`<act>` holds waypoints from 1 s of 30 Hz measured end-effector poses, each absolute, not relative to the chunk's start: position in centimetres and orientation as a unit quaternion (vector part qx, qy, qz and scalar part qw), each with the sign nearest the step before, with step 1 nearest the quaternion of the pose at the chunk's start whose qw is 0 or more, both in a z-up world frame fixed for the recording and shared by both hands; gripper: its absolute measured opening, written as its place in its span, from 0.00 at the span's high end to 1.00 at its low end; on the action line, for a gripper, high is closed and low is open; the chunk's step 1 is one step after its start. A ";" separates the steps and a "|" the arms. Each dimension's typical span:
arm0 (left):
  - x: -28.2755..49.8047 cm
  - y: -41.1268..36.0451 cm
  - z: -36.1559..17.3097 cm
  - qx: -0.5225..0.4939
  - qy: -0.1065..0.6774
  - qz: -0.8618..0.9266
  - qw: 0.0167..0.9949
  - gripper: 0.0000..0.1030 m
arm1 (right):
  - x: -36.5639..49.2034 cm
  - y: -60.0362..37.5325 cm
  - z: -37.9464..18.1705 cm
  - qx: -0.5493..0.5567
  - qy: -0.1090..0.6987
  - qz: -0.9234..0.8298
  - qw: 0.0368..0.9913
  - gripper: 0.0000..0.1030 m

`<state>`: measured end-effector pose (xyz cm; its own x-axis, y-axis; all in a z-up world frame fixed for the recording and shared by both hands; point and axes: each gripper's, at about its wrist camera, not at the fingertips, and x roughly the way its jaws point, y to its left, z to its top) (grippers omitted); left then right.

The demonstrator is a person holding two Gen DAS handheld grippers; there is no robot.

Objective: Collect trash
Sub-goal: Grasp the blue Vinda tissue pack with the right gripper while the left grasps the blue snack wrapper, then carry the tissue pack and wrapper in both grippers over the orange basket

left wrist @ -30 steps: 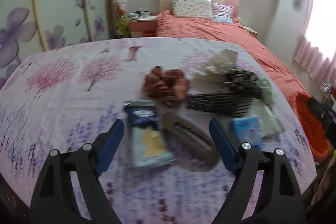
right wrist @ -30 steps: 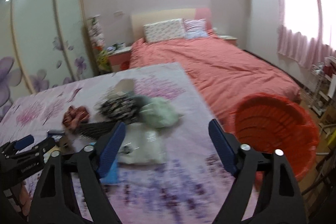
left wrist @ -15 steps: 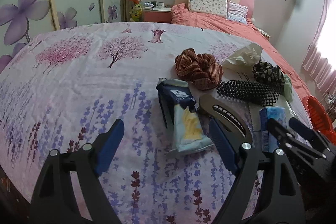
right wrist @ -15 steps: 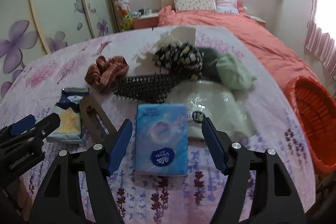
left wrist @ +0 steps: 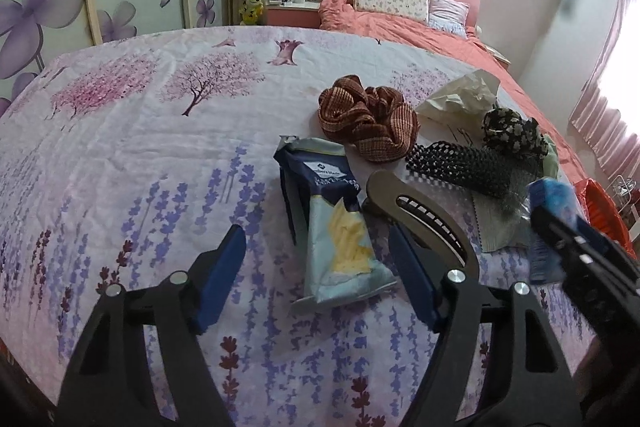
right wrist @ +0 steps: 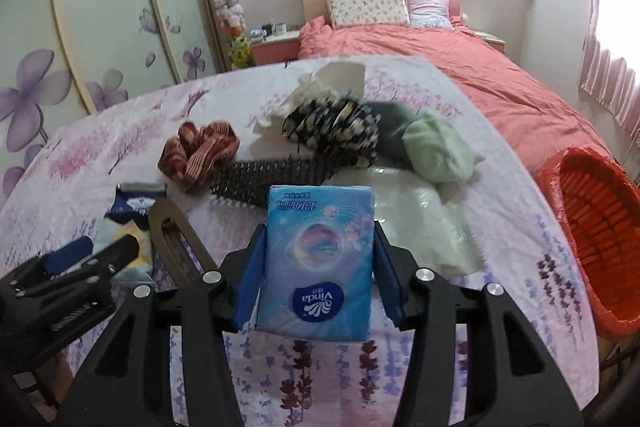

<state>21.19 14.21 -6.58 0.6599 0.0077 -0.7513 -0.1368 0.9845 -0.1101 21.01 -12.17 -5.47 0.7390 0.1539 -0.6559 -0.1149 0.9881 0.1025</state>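
Our right gripper (right wrist: 316, 259) jaws, apart a moment ago, now clamp the blue tissue pack (right wrist: 318, 259), seemingly lifted; the left gripper (left wrist: 320, 267) gapes over the snack wrapper (left wrist: 340, 227).

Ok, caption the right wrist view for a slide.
Right hand-held gripper shut on a blue tissue pack above the floral bedspread, orange basket at right.

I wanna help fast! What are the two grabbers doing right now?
Left gripper: open, holding nothing, poised over the snack wrapper.
Right gripper: closed on the blue tissue pack.
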 end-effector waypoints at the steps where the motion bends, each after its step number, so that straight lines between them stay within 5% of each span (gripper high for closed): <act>1: 21.4 14.1 -6.8 -0.080 0.415 0.039 0.906 0.32 | 21.0 -12.3 -5.3 0.029 0.352 0.071 0.933 0.51; 8: 22.9 13.4 -7.8 -0.062 0.430 0.050 0.900 0.40 | 21.3 -12.5 -5.3 0.030 0.350 0.071 0.933 0.51; 16: 24.6 14.9 -7.7 -0.063 0.432 0.065 0.897 0.64 | 21.6 -13.4 -5.3 0.037 0.349 0.063 0.934 0.51; 21: 24.7 15.9 -7.7 -0.071 0.431 0.066 0.897 0.63 | 21.8 -13.8 -5.4 0.042 0.348 0.058 0.935 0.51; 30: 24.6 16.7 -7.2 -0.080 0.426 0.049 0.900 0.77 | 21.7 -14.2 -4.9 0.047 0.340 0.055 0.938 0.51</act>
